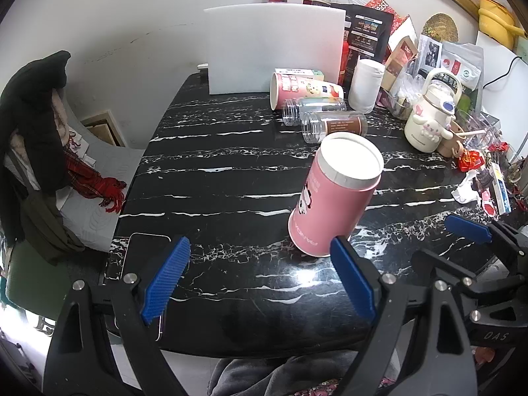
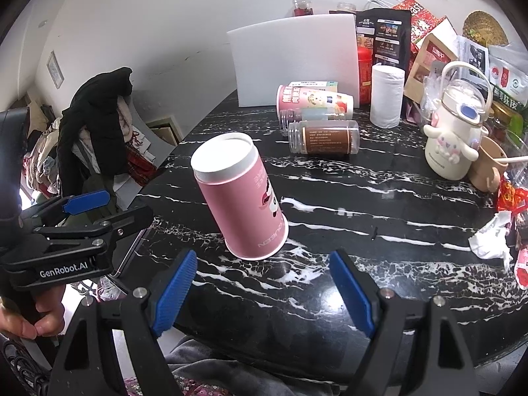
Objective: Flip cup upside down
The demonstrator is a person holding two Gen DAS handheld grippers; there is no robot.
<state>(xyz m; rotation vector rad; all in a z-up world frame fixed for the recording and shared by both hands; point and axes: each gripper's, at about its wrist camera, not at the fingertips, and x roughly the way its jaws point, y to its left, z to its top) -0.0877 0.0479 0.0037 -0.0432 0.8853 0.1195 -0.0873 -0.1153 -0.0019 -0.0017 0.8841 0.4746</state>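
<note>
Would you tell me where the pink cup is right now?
The pink cup stands upside down on the black marble table, ahead of both open grippers, nearer than the brown-labelled jar lying behind it.

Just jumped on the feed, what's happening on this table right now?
A person holds a gripper in each hand over a black marble table. The pink cup stands upside down on it, its printed lettering inverted and its white base facing up. Neither gripper holds it: the left gripper and the right gripper are both open, near the table's front edge, short of the cup. Clear jars and another pink cup lie on their sides farther back.
</note>
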